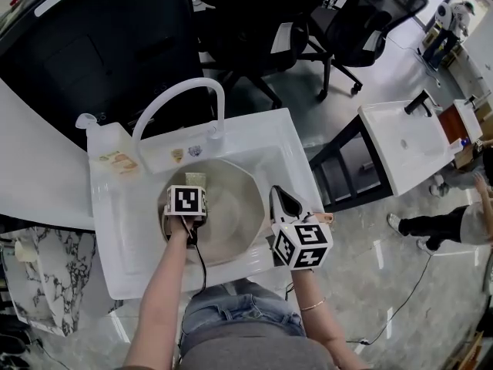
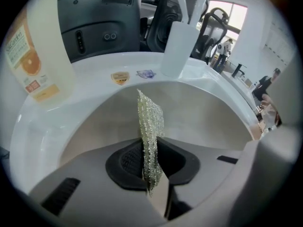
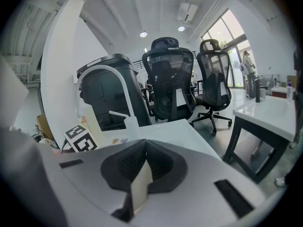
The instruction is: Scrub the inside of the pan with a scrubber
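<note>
Left gripper (image 2: 150, 151): I held it clamped on the scrubber (image 2: 150, 119) over the pan (image 1: 240, 206).
Right gripper (image 3: 143, 171): jaws together, empty, at the pan's 3 o'clock.
Around: faucet (image 1: 182, 97) at 12, bottle (image 1: 108, 157) at 10.

White sink unit (image 1: 115, 230): arched faucet (image 1: 173, 99), pale bottle (image 1: 112, 156) at back-left corner, round pan (image 1: 235, 199) in basin.

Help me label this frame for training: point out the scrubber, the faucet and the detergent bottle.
scrubber (image 2: 150, 122), left gripper view, mesh above the jaws
faucet (image 1: 192, 84), head view, top of its arch
detergent bottle (image 2: 40, 56), left gripper view, its labelled front
</note>
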Demonstrator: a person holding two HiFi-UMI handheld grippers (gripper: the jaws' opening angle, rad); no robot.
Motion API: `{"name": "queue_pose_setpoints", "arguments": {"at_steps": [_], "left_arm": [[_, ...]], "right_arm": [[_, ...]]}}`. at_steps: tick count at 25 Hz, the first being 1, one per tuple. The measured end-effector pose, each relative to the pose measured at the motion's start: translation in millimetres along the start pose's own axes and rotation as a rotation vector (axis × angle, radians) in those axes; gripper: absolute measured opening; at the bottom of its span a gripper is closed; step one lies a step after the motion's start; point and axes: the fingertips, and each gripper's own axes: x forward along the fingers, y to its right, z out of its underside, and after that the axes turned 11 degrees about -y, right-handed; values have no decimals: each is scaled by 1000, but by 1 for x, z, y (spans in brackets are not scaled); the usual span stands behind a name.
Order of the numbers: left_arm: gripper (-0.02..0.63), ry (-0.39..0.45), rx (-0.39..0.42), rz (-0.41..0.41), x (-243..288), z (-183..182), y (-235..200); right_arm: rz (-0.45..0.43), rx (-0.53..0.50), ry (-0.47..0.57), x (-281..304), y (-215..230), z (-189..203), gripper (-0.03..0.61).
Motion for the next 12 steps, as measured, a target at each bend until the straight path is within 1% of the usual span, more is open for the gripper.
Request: {"name": "queue_pose_setpoints", "arguments": {"at_steps": [3, 7, 12], "left_arm": [[64, 15, -9, -59, -9, -1, -11], [64, 47, 13, -143, -22, -3, -23], [64, 104, 37, -158, -43, -2, -25]], "right_arm": [[-6, -3, 2, 0, -4, 0, 11], [-12, -4, 8, 1, -8, -2, 11], [-27, -15, 13, 5, -17, -5, 11]]}}
